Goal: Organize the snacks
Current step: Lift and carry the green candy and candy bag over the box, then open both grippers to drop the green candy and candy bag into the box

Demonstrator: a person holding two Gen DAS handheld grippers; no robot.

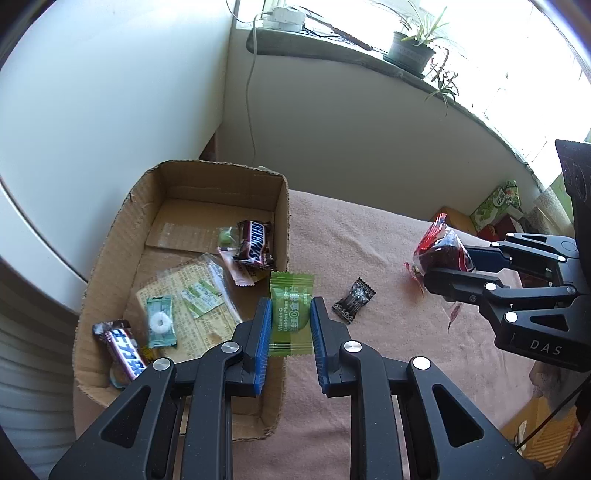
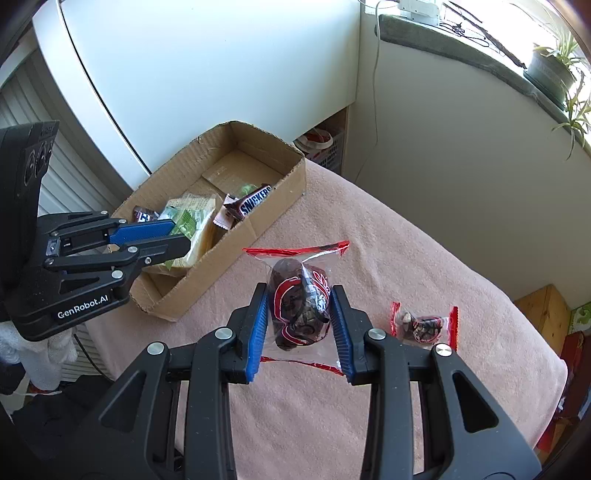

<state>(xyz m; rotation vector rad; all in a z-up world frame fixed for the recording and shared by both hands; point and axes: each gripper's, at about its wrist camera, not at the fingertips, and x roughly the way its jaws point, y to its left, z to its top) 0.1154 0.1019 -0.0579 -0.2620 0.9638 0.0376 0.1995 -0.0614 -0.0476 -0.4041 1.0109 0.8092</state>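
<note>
Cardboard box [image 1: 110, 258] sits ahead-left of the left gripper [image 1: 288, 325], whose blue pads pinch a green plum candy packet [image 1: 290, 314] above the box's near wall. The right gripper [image 2: 299, 317] clamps a clear red-edged snack bag [image 2: 299, 306]. Just right of it, a smaller red-edged packet [image 2: 424, 325] lies on the pink cloth [image 2: 406, 240].

A potted plant [image 1: 412, 51] with long thin leaves stands on the grey window ledge [image 1: 332, 48], a white power adapter [image 1: 284, 16] sits on the ledge's other end with a cable [image 1: 251, 110] hanging down the wall, and a pink cloth [image 2: 388, 236] covers the bench.
</note>
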